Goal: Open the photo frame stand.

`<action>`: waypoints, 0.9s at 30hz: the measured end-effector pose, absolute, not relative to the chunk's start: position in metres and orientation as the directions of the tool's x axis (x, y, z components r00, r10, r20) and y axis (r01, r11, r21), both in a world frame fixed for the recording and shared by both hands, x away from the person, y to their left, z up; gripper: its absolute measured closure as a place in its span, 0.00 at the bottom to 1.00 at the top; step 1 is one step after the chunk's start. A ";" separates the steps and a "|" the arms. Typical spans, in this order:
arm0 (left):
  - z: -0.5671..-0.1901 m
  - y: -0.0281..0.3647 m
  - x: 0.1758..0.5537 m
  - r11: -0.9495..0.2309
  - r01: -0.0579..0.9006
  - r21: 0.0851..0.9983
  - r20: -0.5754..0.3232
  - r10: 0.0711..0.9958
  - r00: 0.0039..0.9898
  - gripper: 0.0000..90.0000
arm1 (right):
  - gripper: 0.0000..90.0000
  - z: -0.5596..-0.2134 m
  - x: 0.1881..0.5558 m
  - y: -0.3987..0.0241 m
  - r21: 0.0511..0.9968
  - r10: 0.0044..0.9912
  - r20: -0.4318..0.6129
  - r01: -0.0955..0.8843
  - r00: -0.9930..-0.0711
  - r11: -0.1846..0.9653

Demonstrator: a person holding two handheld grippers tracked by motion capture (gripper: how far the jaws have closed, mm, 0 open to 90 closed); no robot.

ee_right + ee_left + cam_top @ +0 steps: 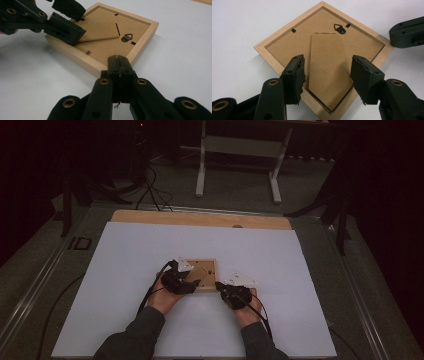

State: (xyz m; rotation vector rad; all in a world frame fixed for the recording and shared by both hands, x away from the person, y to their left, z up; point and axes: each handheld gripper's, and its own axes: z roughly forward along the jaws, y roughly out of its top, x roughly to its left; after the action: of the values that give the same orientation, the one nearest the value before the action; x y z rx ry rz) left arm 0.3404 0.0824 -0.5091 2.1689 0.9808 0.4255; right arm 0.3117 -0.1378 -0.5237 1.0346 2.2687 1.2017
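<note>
While the square, face-down wooden picture frame [202, 274] lies on the white sheet [125, 270] over a wooden table [150, 216], the left gripper [327, 75] gapes above the frame and the right gripper [120, 65], clenched empty, presses the frame's corner.

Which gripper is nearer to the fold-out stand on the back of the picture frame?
Left. The left gripper has its open jaws on either side of the stand. The right gripper, shut, sits at the corner of the picture frame, away from the stand.
</note>
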 end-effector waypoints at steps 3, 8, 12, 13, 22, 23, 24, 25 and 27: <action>-0.511 0.080 0.340 -0.471 0.521 0.711 0.010 0.749 0.663 0.51 | 1.00 -0.524 0.312 -0.138 0.824 0.750 0.014 0.433 -0.661 0.366; -0.511 0.080 0.341 -0.470 0.526 0.709 0.004 0.748 0.664 0.56 | 1.00 -0.524 0.312 -0.138 0.824 0.750 0.015 0.433 -0.661 0.365; -0.509 0.079 0.342 -0.481 0.526 0.701 0.012 0.746 0.666 0.57 | 1.00 -0.524 0.312 -0.138 0.824 0.750 0.015 0.433 -0.661 0.365; -0.508 0.080 0.342 -0.480 0.527 0.702 0.010 0.746 0.666 0.57 | 1.00 -0.524 0.312 -0.138 0.824 0.750 0.016 0.433 -0.661 0.365; -0.495 0.074 0.339 -0.483 0.489 0.727 0.058 0.752 0.656 0.57 | 1.00 -0.524 0.312 -0.138 0.824 0.749 0.015 0.433 -0.663 0.366; -0.495 0.074 0.339 -0.485 0.489 0.725 0.061 0.753 0.656 0.57 | 1.00 -0.524 0.312 -0.138 0.824 0.749 0.015 0.432 -0.663 0.366; -0.495 0.074 0.339 -0.486 0.491 0.723 0.061 0.753 0.656 0.57 | 1.00 -0.524 0.312 -0.138 0.824 0.749 0.015 0.432 -0.662 0.366; -0.496 0.074 0.339 -0.487 0.490 0.723 0.060 0.751 0.657 0.56 | 1.00 -0.524 0.312 -0.138 0.824 0.749 0.016 0.433 -0.663 0.365; -0.496 0.075 0.339 -0.480 0.493 0.726 0.050 0.751 0.658 0.56 | 1.00 -0.524 0.312 -0.138 0.824 0.749 0.016 0.432 -0.663 0.366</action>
State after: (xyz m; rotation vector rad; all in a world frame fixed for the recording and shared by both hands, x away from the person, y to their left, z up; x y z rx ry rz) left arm 0.3393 0.0750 -0.4956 2.1761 0.9587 0.4769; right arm 0.3118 -0.1378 -0.5239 1.0331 2.2695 1.2050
